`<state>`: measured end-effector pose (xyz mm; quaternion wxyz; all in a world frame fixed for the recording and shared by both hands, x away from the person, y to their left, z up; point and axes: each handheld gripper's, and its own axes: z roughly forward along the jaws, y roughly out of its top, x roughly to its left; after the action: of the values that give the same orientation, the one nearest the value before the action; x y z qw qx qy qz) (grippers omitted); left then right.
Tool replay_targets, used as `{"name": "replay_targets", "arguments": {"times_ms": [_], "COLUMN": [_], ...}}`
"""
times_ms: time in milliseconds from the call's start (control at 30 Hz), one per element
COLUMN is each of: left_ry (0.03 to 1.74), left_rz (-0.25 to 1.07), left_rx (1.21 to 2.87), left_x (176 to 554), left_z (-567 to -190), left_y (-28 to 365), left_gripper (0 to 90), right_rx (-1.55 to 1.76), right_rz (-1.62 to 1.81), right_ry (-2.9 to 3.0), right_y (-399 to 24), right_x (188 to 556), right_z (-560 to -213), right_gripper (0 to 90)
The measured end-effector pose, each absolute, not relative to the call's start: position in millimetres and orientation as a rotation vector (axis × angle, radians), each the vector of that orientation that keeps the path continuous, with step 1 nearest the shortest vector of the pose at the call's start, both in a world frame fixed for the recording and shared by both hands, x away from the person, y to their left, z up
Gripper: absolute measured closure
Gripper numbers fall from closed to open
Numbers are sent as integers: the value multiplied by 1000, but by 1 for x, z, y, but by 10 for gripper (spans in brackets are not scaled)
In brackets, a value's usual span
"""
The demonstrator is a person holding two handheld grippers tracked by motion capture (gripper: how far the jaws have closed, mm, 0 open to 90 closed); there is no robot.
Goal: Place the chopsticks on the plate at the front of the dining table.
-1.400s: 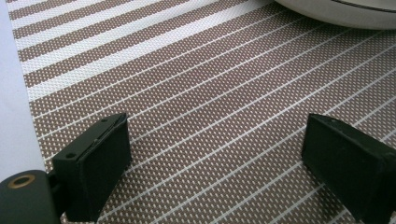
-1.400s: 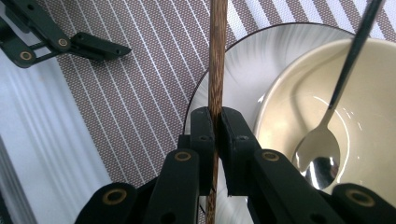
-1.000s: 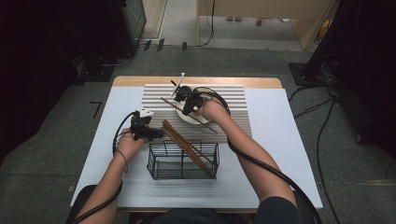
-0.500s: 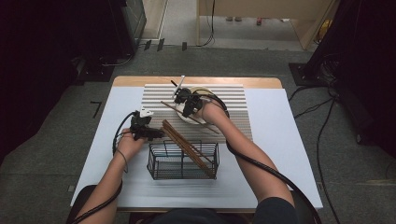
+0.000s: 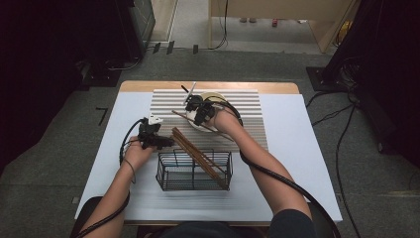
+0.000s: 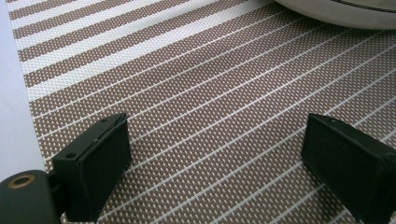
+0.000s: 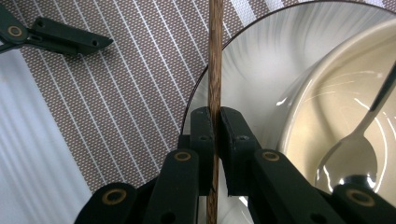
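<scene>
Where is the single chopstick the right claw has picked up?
The chopstick is clamped in the right claw at the left rim of the plate in the right gripper view; in the high view it hangs over the striped mat, beyond the wire basket.

Overhead cam; gripper cams close, maybe sharing striped mat (image 5: 247, 106).

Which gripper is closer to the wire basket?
Left. The left gripper hovers open just beyond the wire basket's far left corner; the right gripper is farther back over the plate, clamping a chopstick.

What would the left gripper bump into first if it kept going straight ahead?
Probably the white plate. The open left gripper looks along the bare striped mat toward its rim, though the depth is hard to judge.
</scene>
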<state>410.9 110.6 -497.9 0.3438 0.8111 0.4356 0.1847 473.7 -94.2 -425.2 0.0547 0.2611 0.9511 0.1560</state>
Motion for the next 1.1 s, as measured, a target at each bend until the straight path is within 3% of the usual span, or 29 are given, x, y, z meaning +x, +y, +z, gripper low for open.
{"name": "replay_targets", "arguments": {"times_ms": [1100], "left_ry": [1134], "left_rz": [481], "left_rx": [2103], "left_x": [411], "left_z": [-498], "left_y": [110], "left_gripper": [84], "right_rx": [816], "right_rz": [469], "right_ry": [2898], "right_y": [-95], "right_x": [475], "right_z": [-428], "right_gripper": [825]}}
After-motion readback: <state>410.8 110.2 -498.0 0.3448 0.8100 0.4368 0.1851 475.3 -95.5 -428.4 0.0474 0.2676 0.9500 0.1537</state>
